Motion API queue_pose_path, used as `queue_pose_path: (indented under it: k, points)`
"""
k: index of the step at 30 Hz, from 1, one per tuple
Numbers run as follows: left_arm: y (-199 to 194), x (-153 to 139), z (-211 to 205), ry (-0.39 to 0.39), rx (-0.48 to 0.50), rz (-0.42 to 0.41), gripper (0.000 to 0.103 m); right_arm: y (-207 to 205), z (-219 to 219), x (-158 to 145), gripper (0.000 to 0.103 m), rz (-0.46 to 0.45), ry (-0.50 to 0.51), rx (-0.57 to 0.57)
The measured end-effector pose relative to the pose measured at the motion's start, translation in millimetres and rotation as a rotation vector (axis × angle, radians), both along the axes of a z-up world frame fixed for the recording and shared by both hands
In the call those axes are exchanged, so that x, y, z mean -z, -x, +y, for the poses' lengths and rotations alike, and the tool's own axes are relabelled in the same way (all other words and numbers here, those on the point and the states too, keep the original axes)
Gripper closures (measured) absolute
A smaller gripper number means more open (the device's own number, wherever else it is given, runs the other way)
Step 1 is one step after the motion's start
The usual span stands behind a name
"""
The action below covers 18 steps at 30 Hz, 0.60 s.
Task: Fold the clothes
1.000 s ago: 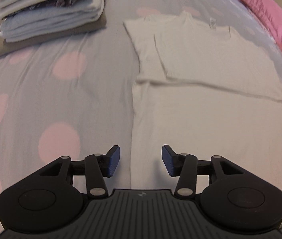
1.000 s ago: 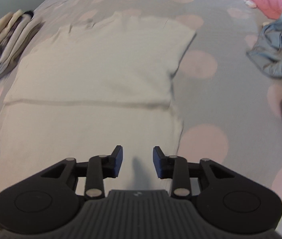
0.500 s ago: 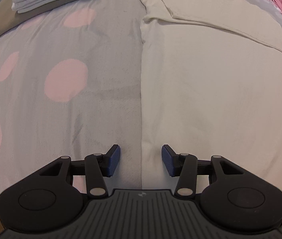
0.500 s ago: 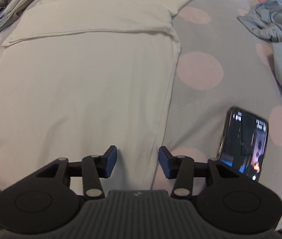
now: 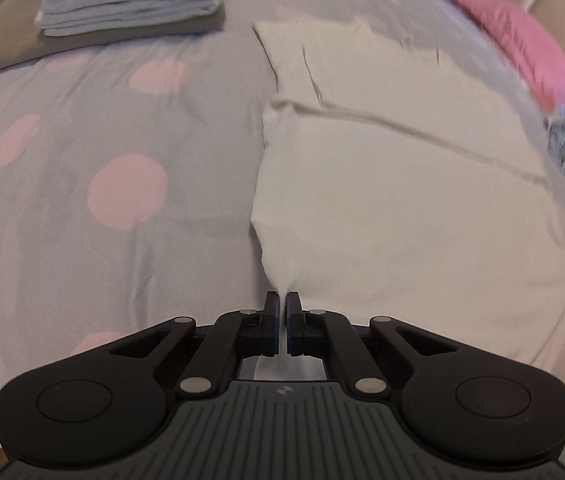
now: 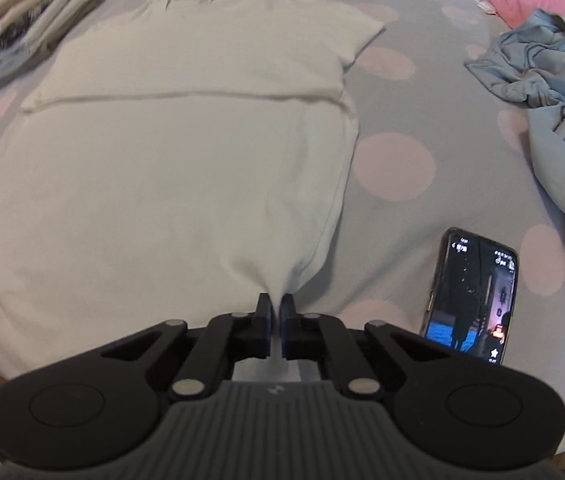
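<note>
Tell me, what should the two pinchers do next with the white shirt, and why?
Probably lift both hem corners and carry them toward the collar. The left gripper and right gripper have just closed on the white shirt, whose sleeves already lie folded in.

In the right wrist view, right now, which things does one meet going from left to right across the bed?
Stack of folded clothes → white T-shirt, pinched near its hem by the right gripper → phone → crumpled blue garment.
</note>
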<state>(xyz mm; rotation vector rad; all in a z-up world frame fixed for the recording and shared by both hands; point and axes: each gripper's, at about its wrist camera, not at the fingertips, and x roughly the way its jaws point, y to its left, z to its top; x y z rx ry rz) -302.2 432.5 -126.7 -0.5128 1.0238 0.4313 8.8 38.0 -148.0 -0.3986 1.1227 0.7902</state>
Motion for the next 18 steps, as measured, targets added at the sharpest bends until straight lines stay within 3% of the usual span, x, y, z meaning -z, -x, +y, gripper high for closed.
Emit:
queue_pose_path:
  k: [5, 11, 14, 18]
  points:
    - [-13.9, -26.9, 15.7, -0.045, -0.011, -0.089, 0.101, -16.3, 12.1, -21.9, 0.098, -0.068, -0.049, 0.009]
    - [-65.4, -43.1, 31.3, -0.178, -0.001, -0.110, 0.101, -44.1, 55.4, -45.7, 0.098, -0.219, -0.050, -0.043]
    - [-87.4, -37.4, 37.4, -0.220, -0.010, -0.109, 0.101, -61.6, 73.7, -45.1, 0.098, -0.244, -0.050, -0.035]
    - [-104.1, -16.5, 41.0, -0.221, -0.018, -0.049, 0.100, -78.6, 88.0, -30.5, 0.097, -0.220, -0.059, -0.005]
